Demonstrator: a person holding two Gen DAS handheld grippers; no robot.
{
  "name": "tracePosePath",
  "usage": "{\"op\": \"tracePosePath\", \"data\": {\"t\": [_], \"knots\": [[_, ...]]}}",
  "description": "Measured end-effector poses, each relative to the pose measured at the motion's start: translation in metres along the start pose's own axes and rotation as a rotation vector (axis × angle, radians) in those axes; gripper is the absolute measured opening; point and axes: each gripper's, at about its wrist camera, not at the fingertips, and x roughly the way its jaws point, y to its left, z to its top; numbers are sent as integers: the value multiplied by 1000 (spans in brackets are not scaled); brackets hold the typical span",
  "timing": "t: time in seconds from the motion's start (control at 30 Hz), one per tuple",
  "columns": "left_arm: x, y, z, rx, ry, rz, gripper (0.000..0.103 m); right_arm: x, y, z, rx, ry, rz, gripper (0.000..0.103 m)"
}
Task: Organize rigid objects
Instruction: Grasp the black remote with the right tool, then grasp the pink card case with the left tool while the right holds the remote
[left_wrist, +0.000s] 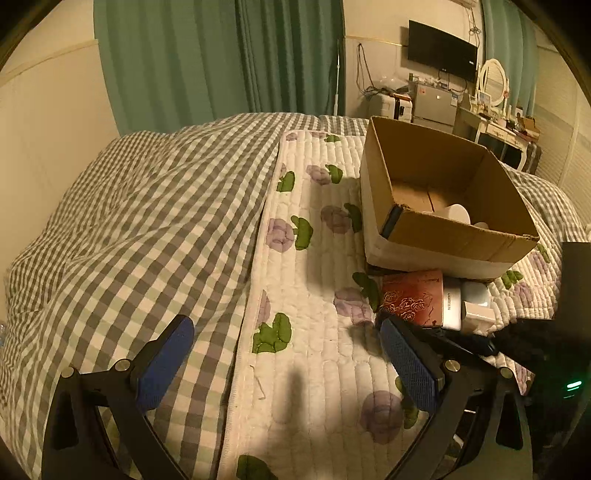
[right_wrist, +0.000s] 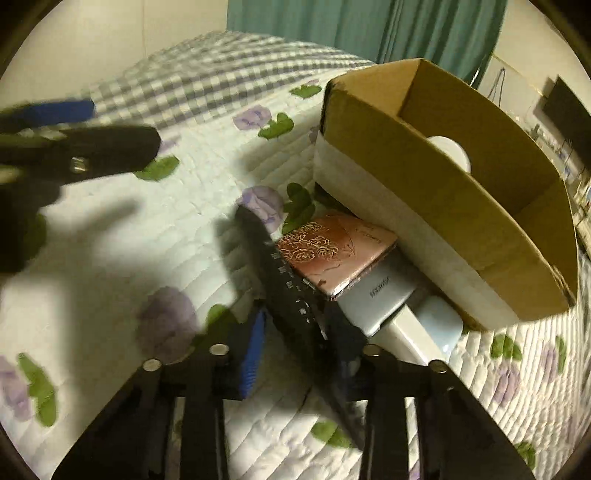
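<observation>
Long, flat black remote (right_wrist: 284, 280) pinched in right gripper (right_wrist: 295, 332), beside rose-patterned case (right_wrist: 325, 251) against cardboard box (right_wrist: 461, 206). Left gripper (left_wrist: 288, 354) spread over bare floral quilt (left_wrist: 314, 369).

We see a matt cardboard box (left_wrist: 447, 236), quilted cloth pad (left_wrist: 314, 332), glossy embossed notebook cover (right_wrist: 325, 251), w/ smooth plastic charger (right_wrist: 376, 299).

Notebook (left_wrist: 412, 297) and charger (left_wrist: 453, 304) lie before the box (left_wrist: 443, 236).
</observation>
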Motion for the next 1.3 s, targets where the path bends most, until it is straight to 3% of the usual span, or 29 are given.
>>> {"op": "tracePosePath", "data": {"t": [0.07, 0.23, 0.5, 0.6, 0.67, 0.73, 0.83, 0.97, 1.07, 1.17, 1.3], "knots": [[-1, -2, 1, 5, 1, -2, 103, -12, -5, -3, 41, -19, 26, 20], [2, -21, 3, 35, 17, -29, 103, -50, -26, -13, 128, -91, -8, 19], [35, -84, -2, 97, 91, -103, 103, -71, -79, -41, 310, -89, -152, 19], [57, -108, -8, 152, 138, -112, 102, -71, -94, -49, 369, -87, -119, 19], [71, -117, -12, 206, 160, -72, 96, -71, -97, -50, 379, -91, -106, 19], [83, -117, -14, 220, 186, -38, 83, -73, -99, -52, 384, -98, -95, 19], [93, -107, -13, 169, 221, -69, 80, -74, -101, -56, 394, -103, -81, 19], [88, -105, -10, 172, 207, -83, 73, -71, -105, -58, 419, -101, -72, 19], [77, -99, -6, 181, 166, -70, 61, -71, -104, -59, 419, -102, -75, 19], [65, -84, 5, 159, 115, -68, 59, -71, -102, -58, 411, -96, -80, 19], [69, -76, 15, 143, 111, -96, 59, -67, -100, -57, 402, -82, -87, 19]]}}
